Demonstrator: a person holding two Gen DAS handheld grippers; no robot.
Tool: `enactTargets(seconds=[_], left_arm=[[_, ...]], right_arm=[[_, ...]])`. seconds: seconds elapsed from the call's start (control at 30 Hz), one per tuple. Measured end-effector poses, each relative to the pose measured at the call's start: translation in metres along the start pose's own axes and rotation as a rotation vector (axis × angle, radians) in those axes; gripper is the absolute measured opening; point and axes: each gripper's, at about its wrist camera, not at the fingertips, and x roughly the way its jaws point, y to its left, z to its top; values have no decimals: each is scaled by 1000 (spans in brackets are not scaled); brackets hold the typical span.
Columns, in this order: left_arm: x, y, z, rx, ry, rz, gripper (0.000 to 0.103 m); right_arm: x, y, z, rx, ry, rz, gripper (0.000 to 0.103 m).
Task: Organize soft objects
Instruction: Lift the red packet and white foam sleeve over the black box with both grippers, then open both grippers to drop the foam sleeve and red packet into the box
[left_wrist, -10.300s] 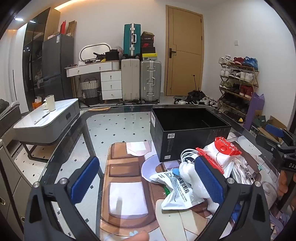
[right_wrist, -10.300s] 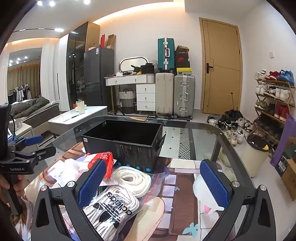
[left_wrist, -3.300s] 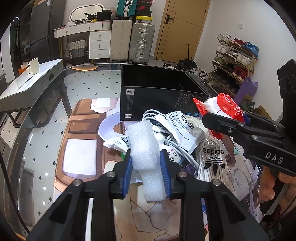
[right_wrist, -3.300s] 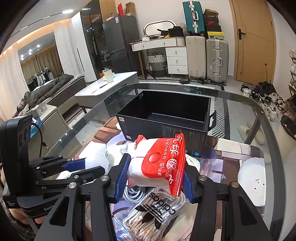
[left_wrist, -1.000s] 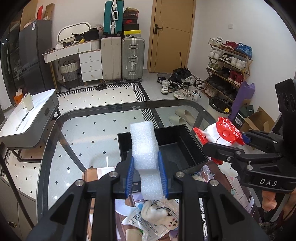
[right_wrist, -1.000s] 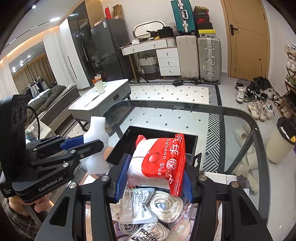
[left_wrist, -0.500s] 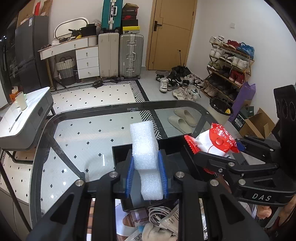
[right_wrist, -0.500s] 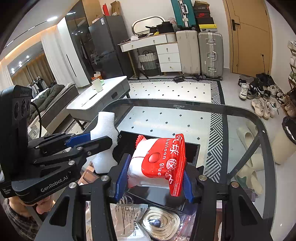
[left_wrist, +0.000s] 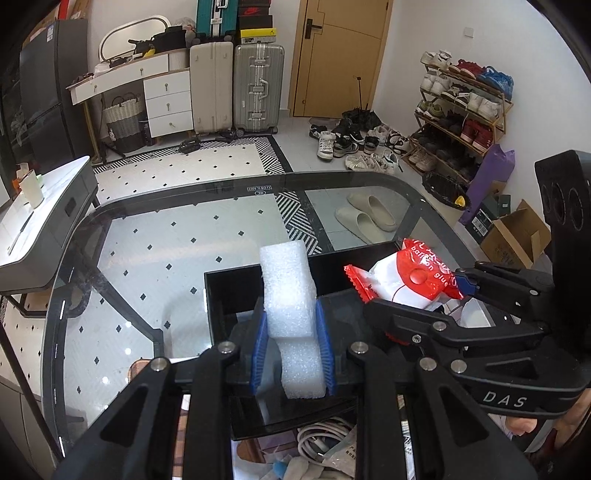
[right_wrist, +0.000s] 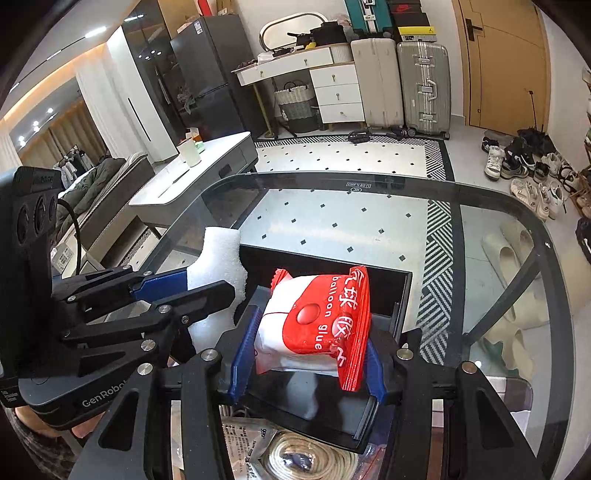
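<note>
A black box (right_wrist: 384, 413) stands open on the glass table (right_wrist: 491, 229), and the part of its inside that shows is bare and dark. Above it, the left gripper (left_wrist: 291, 354) has its jaws clenched on an upright white foam block (left_wrist: 290, 295), while just beside it the right gripper (right_wrist: 306, 363) grasps a red-and-white balloon glue packet (right_wrist: 317, 325). Near the box's close wall lie bagged cords (right_wrist: 295, 458) on the table.

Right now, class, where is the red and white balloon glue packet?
The balloon glue packet sits clamped in the right gripper, held over the open black box on the glass table, beside the white foam block.
</note>
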Motion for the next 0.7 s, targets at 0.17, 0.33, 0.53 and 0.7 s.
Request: enactTargets(seconds=[0.17, 0.33, 0.53, 0.7], left_arm=[[8, 0, -2, -2, 26, 2, 23], [11, 1, -3, 1, 34, 2, 24], [11, 2, -8, -8, 34, -14, 37], [3, 7, -10, -27, 22, -25, 55]], right_arm=[[11, -6, -4, 12, 30, 18, 51], [12, -11, -5, 15, 27, 28, 53], [4, -14, -5, 21, 15, 22, 59], [-12, -18, -8, 36, -8, 21, 69]])
